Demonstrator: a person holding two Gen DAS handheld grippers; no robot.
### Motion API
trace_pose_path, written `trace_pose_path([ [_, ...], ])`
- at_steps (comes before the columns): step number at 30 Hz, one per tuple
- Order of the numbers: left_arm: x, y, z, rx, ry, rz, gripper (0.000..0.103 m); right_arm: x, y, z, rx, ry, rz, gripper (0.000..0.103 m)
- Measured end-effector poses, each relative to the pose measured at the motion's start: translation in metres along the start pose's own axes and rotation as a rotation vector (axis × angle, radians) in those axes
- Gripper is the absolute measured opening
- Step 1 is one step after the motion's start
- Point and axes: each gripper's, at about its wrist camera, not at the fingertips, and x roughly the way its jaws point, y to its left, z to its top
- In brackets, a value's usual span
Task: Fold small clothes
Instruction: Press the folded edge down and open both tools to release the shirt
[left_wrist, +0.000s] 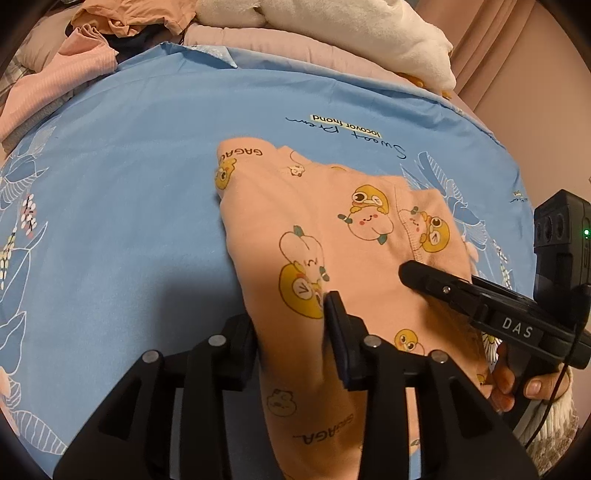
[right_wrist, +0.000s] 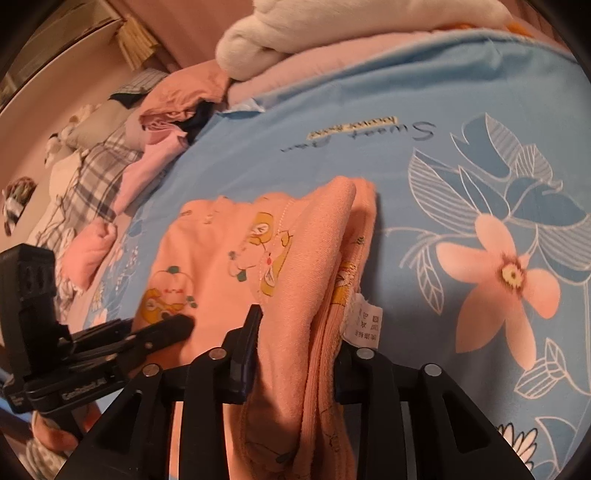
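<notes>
Peach garment (left_wrist: 332, 236) on blue sheet (left_wrist: 129, 184). Left gripper (left_wrist: 291, 314) and right gripper (right_wrist: 295, 332) both clamped on its near edge. White care label (right_wrist: 364, 325) visible in right wrist view only.

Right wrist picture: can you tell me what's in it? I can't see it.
The right gripper pinches a bunched peach garment with cartoon prints over a blue flowered sheet. The left gripper reaches in from the left; more clothes are piled behind.

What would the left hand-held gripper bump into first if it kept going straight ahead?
The left hand-held gripper already has the peach cartoon garment between its fingers; going on, it likely meets more garment, then the blue bedsheet.
</notes>
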Motion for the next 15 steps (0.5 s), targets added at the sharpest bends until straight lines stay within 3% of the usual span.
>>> trace_pose_path([
  [15, -0.015, 0.006, -0.012, 0.014, -0.008, 0.055, 0.046, -0.018, -0.009, -0.004, 0.038, -0.012, -0.023, 0.047],
])
